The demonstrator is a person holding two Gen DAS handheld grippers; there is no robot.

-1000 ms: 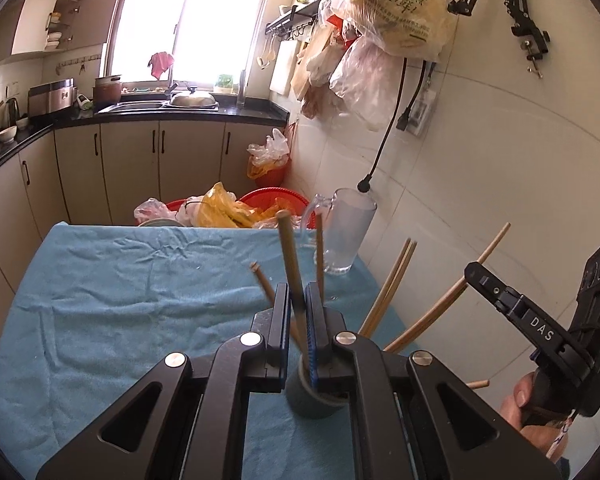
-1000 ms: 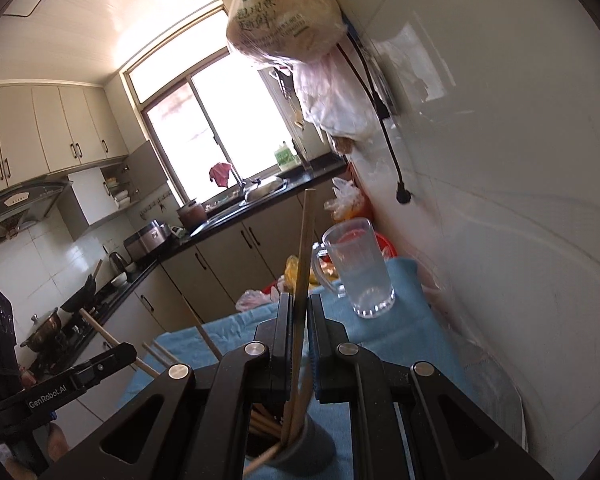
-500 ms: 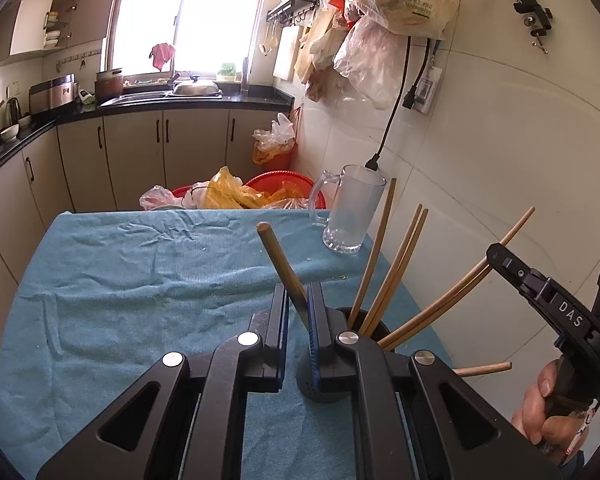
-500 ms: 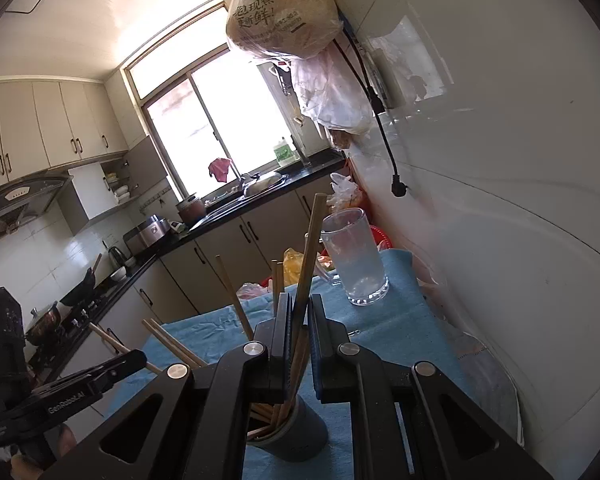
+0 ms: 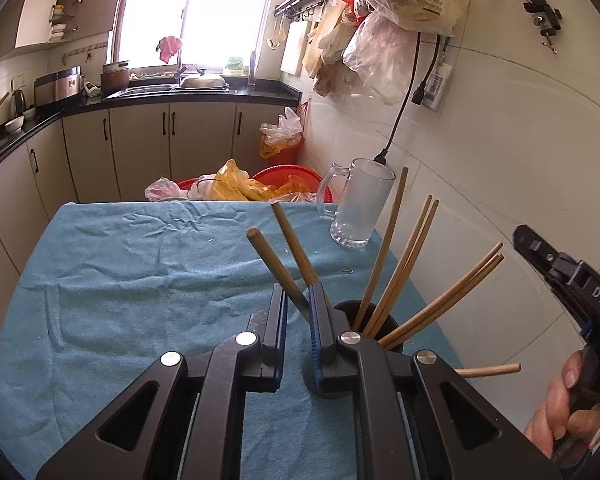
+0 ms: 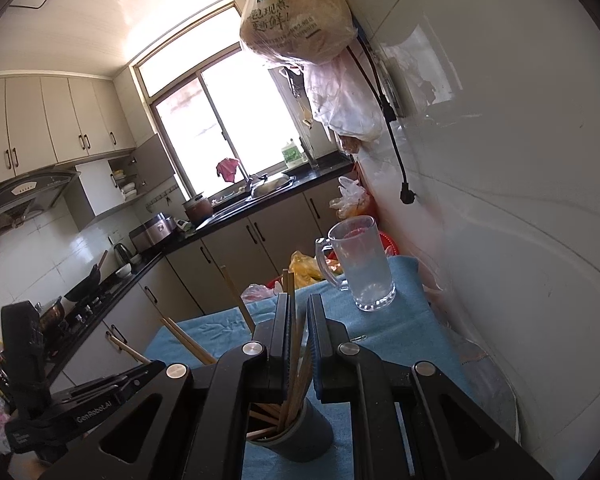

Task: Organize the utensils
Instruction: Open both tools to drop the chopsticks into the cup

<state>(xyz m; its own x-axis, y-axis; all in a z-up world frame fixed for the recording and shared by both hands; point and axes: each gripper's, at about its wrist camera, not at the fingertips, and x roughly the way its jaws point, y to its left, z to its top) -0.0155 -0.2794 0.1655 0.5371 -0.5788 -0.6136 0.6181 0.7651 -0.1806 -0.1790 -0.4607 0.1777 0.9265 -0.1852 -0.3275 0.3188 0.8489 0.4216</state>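
A dark round holder (image 5: 384, 326) stands on the blue cloth (image 5: 140, 264) and holds several wooden chopsticks (image 5: 404, 264) that fan out to the right. My left gripper (image 5: 298, 300) hangs just above and left of the holder, its jaws slightly apart; a chopstick (image 5: 276, 262) slants through the gap and rests in the holder. My right gripper (image 6: 299, 316) is over the same holder (image 6: 296, 436), jaws slightly apart, with a chopstick (image 6: 291, 320) standing loose between them. The right gripper also shows at the right edge of the left wrist view (image 5: 572, 292).
A glass mug (image 5: 360, 208) stands at the cloth's far right corner, near the tiled wall; it also shows in the right wrist view (image 6: 360, 264). Red basins and plastic bags (image 5: 244, 184) lie beyond the table's far edge. A cable and plug (image 5: 384, 156) hang by the wall.
Both grippers' jaws have parted a little and both chopsticks have dropped into the holder. The left gripper has pulled back and left; the right gripper's chopstick has sunk lower.
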